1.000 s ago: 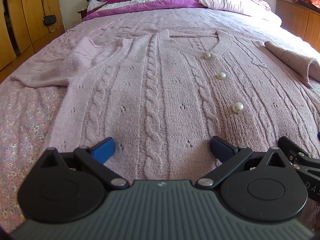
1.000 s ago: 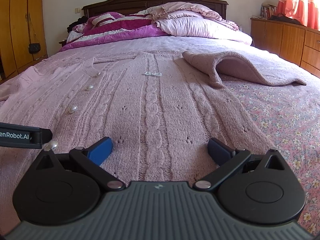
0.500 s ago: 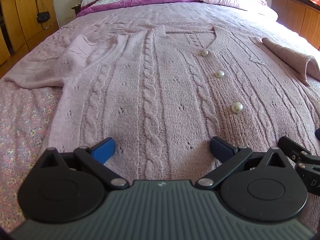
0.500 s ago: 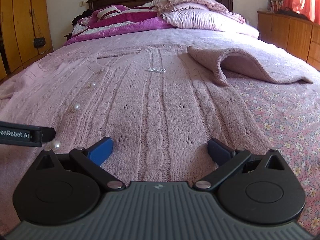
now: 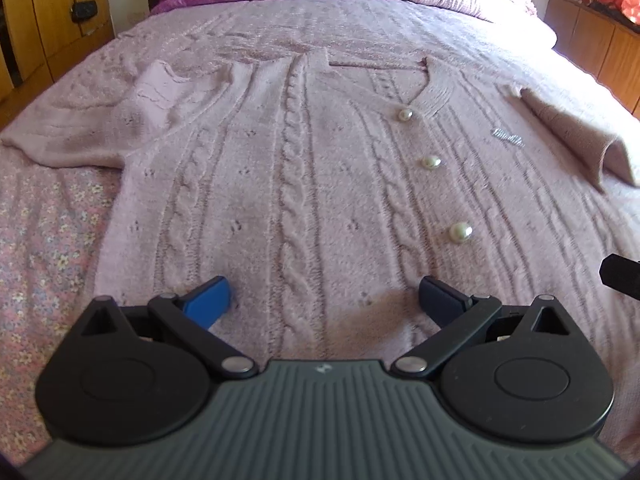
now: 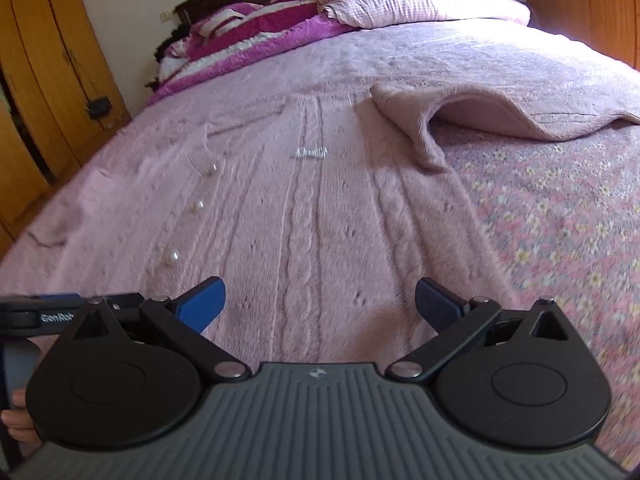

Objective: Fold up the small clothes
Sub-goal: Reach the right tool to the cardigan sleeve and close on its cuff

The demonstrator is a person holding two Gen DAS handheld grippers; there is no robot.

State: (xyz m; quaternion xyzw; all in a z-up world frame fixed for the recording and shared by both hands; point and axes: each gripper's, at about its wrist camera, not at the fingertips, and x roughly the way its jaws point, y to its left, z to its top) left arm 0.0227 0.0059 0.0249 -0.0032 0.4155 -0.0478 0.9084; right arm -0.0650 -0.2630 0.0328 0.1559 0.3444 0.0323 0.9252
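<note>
Cardigan fills the left wrist view, spread flat on the bed, buttons up. Left gripper, jaws spread wide and empty, has tipped down toward the hem since a second ago; the headboard has dropped out of view. In the right wrist view, right gripper, jaws likewise released, has rolled and swung toward the cardigan's right side, where one sleeve lies flipped over. Both look poised for a first grasp near the hem; no fold is made yet.
</note>
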